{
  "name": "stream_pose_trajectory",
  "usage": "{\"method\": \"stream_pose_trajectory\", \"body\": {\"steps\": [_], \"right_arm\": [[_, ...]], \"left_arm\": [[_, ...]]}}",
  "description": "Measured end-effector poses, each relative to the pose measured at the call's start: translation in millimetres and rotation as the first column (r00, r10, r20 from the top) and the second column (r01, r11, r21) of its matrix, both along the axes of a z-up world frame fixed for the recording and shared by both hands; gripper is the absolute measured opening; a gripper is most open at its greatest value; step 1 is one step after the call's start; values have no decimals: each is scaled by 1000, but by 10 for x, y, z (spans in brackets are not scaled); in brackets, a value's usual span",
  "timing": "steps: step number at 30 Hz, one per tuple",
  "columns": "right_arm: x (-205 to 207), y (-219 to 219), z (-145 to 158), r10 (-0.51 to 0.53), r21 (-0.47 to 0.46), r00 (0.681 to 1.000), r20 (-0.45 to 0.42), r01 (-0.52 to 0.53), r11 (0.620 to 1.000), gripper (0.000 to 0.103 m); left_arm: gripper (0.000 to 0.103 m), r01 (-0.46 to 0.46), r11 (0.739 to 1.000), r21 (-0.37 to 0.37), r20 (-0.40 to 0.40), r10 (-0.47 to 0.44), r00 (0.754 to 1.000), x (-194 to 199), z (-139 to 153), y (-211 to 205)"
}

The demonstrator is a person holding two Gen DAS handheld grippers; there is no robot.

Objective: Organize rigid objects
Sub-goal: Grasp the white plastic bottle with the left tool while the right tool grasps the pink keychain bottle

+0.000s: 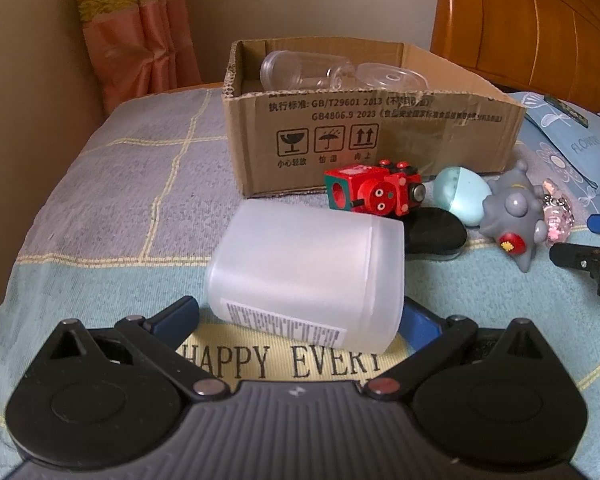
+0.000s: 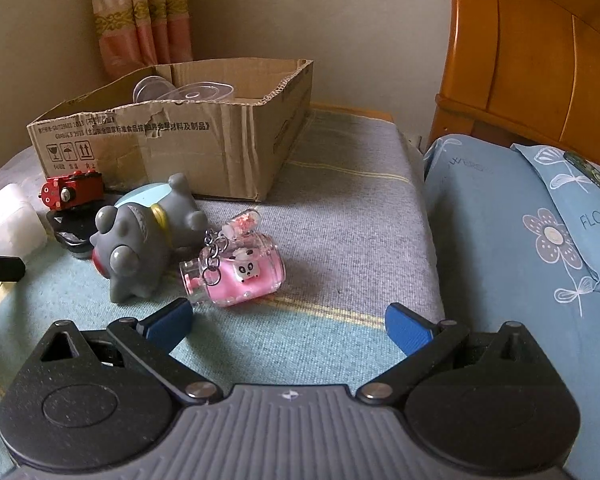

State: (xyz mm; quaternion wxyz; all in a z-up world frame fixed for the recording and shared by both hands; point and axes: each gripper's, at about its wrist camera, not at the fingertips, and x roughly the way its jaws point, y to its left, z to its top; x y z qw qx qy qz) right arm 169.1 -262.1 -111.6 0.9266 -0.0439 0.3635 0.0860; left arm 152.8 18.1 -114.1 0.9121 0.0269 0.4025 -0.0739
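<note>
A frosted white plastic container (image 1: 308,276) lies on its side on the bed; my left gripper (image 1: 300,320) is open with its blue pads on either side of the container's near end. Behind it lie a red toy train (image 1: 374,192), a black oval lid (image 1: 436,232), a pale blue egg (image 1: 460,196) and a grey figurine (image 1: 512,216). My right gripper (image 2: 290,326) is open and empty, just short of a pink keychain jar (image 2: 240,276) and the grey figurine (image 2: 140,240). The cardboard box (image 1: 380,136) holds clear plastic containers (image 1: 300,70).
The bed has a blue and grey checked cover (image 2: 340,208). A blue flowered pillow (image 2: 520,240) lies at the right, against the wooden headboard (image 2: 540,60). A pink curtain (image 1: 140,40) and wall stand behind the box. The right gripper's tip (image 1: 588,264) shows at the left wrist view's right edge.
</note>
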Motion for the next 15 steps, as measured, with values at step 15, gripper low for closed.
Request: {"method": "stream_pose_trajectory", "body": {"steps": [15], "right_arm": [[69,22,5,71,-2,997,2,-71,997,103]], "left_arm": [[97,84,992,92,55,-89,994,33,83,-148]]}}
